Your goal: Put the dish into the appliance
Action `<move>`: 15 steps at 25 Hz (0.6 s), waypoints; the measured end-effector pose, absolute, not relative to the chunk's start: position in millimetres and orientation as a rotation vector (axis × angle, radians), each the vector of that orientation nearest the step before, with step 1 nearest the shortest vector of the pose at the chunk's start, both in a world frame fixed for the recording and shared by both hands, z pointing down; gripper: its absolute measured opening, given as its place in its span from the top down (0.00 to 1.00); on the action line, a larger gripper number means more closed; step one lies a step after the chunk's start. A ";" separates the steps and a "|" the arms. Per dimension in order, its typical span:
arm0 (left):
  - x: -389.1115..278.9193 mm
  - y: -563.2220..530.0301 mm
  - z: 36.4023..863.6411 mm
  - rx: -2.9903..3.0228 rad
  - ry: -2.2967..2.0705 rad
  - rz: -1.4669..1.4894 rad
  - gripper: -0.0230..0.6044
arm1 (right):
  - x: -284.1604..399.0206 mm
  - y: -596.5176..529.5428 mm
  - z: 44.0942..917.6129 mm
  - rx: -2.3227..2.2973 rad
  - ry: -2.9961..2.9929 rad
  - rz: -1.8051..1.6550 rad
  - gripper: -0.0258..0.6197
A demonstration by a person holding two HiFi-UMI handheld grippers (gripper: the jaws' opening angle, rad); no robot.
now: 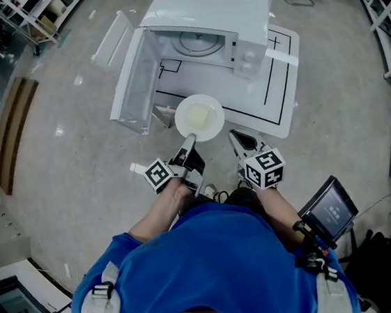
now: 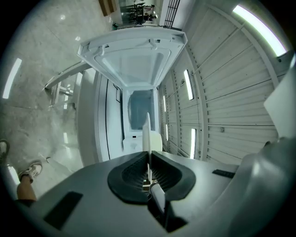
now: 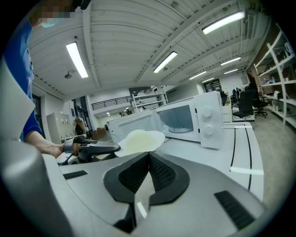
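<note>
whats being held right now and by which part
The left hand-held gripper pinches the white plate by its near rim; the right hand-held gripper is shut and holds nothing.

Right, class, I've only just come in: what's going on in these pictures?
A person holds a white plate by its rim in the left tongs, in front of the microwave on the white table. The microwave's door stands open, and the plate is not yet inside. The right tongs are shut and empty, beside the plate.
</note>
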State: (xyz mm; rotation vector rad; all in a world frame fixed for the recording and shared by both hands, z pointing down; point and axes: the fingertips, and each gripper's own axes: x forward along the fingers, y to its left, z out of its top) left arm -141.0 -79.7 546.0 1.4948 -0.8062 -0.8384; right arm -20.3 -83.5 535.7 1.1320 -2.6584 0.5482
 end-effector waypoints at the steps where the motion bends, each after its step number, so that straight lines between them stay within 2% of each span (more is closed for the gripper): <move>1: -140.0 -86.1 545.8 1.492 -0.816 -0.850 0.93 | -19.7 -90.5 536.2 1.114 -2.664 0.546 0.96; 15: -113.8 -171.0 555.1 1.423 -0.989 -1.000 0.93 | 1.0 -188.0 535.8 0.822 -2.745 0.477 0.96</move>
